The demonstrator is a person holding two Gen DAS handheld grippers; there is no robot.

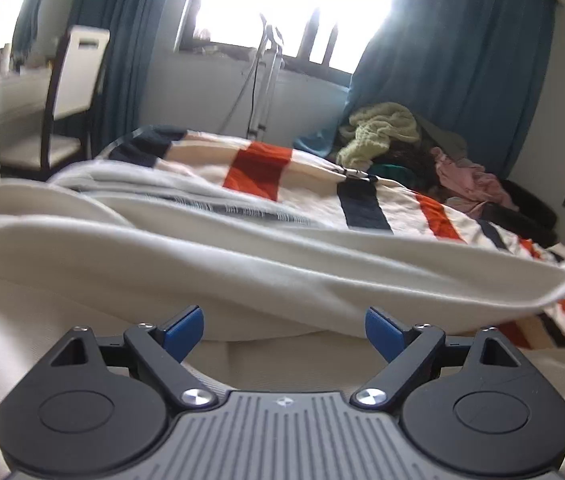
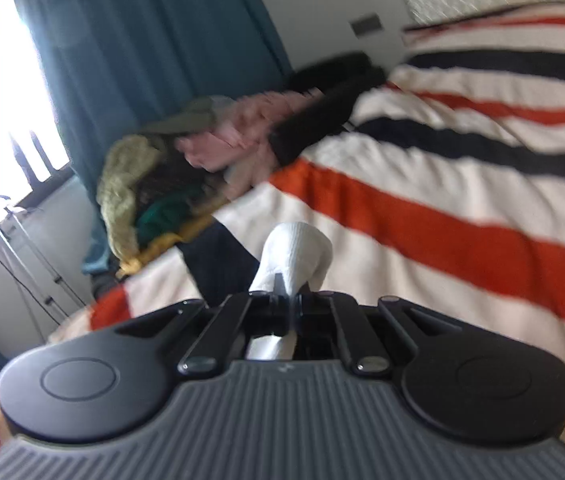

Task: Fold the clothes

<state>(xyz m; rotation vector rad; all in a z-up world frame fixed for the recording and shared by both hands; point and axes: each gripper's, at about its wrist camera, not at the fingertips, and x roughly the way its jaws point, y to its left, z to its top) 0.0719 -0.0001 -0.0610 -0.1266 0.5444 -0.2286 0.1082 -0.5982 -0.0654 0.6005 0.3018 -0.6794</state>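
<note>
A white garment [image 1: 242,264] lies spread across the bed just ahead of my left gripper [image 1: 284,330]. That gripper is open, its blue pads [image 1: 184,330] wide apart with nothing between them, and the garment's near edge runs just beyond them. The garment's right corner [image 1: 562,284] is lifted off the bed. In the right wrist view my right gripper [image 2: 288,300] is shut on a bunched fold of white cloth [image 2: 298,252], which sticks up past the fingertips above the striped blanket [image 2: 442,220].
A white, orange and navy striped blanket [image 1: 266,168] covers the bed. A heap of mixed clothes [image 1: 402,148] [image 2: 170,176] sits at the far side by the teal curtain [image 1: 462,60]. A chair [image 1: 74,92] and a desk stand at the left, and a metal stand [image 1: 266,80] is under the window.
</note>
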